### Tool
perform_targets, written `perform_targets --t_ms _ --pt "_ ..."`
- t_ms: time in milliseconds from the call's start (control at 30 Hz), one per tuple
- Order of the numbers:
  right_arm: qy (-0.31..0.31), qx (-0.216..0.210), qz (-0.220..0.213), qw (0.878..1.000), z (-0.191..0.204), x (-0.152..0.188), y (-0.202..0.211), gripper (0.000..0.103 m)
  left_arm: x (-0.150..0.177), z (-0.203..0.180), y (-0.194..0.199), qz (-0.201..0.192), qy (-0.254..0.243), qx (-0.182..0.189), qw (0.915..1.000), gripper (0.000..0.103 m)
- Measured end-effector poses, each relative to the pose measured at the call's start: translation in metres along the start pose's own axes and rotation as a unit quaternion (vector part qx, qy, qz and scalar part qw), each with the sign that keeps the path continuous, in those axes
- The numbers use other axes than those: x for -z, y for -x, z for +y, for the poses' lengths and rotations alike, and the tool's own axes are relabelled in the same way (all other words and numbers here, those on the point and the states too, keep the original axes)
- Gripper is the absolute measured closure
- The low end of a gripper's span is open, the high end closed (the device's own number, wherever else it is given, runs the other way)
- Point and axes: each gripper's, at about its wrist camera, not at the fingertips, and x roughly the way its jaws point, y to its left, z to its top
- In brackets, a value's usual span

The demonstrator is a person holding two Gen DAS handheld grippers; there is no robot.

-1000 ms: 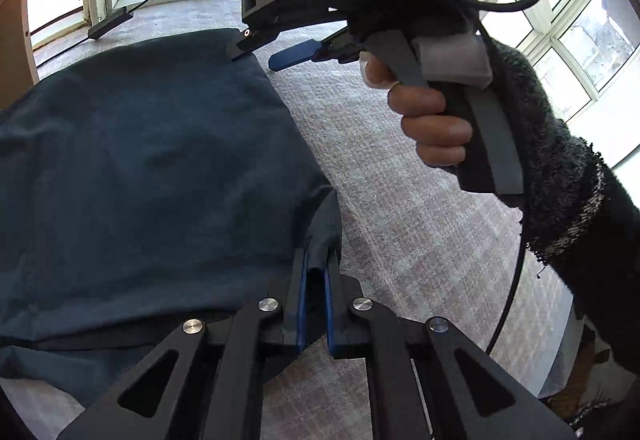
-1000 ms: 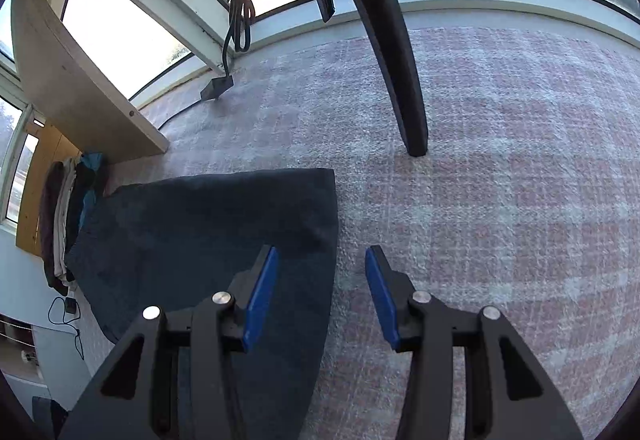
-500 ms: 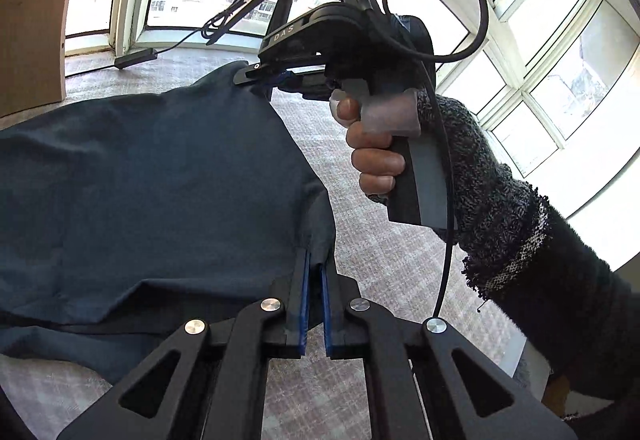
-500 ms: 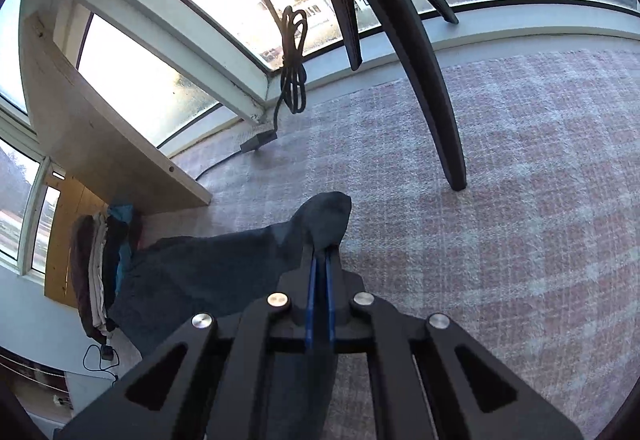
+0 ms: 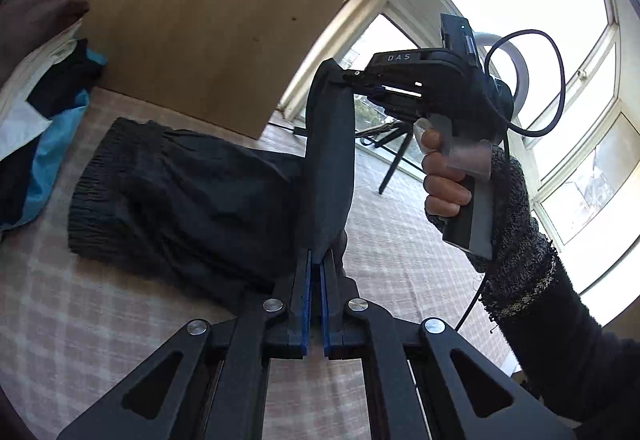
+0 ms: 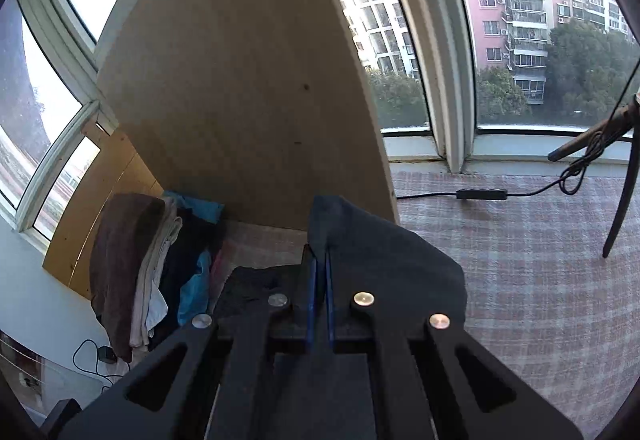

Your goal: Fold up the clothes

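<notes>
1. The checked cloth (image 5: 80,320) is your landmark.
2. The dark garment (image 5: 180,200) lies on it, one edge lifted clear.
3. Your left gripper (image 5: 315,260) is clamped on that edge.
4. Your right gripper (image 6: 319,268) pinches its far corner, higher up.

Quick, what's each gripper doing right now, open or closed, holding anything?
Left gripper: closed, pinching an edge of the dark garment.
Right gripper: closed, pinching another edge of the same garment, lifted off the checked cloth.
</notes>
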Motion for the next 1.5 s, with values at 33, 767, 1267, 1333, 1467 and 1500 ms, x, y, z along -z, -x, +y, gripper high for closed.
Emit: perform_targets --t_ms 33,767,1267,1333,1467,1500 --pt "0.009 -0.001 0.005 1.0 0.02 0.001 -0.013 0.099 0.001 0.016 0.007 0.0 0.004 -0.008 1.0 0.1" --pt "0.091 0.031 0.129 0.987 0.152 0.039 -0.171 0.084 0.01 0.151 0.032 0.056 0.056 -0.051 0.9956 0.096" --pt "-0.043 0.039 0.065 0.996 -0.034 0.102 0.027 0.048 -0.107 -0.009 0.011 0.095 -0.219 -0.078 0.968 0.069" --pt "-0.079 0.021 0.081 0.993 -0.059 0.133 0.018 0.048 -0.125 -0.033 -0.029 0.126 -0.25 -0.064 0.9578 0.068" --pt "-0.099 -0.012 0.083 0.992 -0.082 0.167 0.006 0.048 -0.146 -0.078 -0.125 0.216 -0.313 -0.07 0.9222 0.068" --pt "-0.099 -0.02 0.081 0.992 -0.085 0.171 0.003 0.048 -0.143 -0.088 -0.144 0.237 -0.334 -0.079 0.9087 0.067"
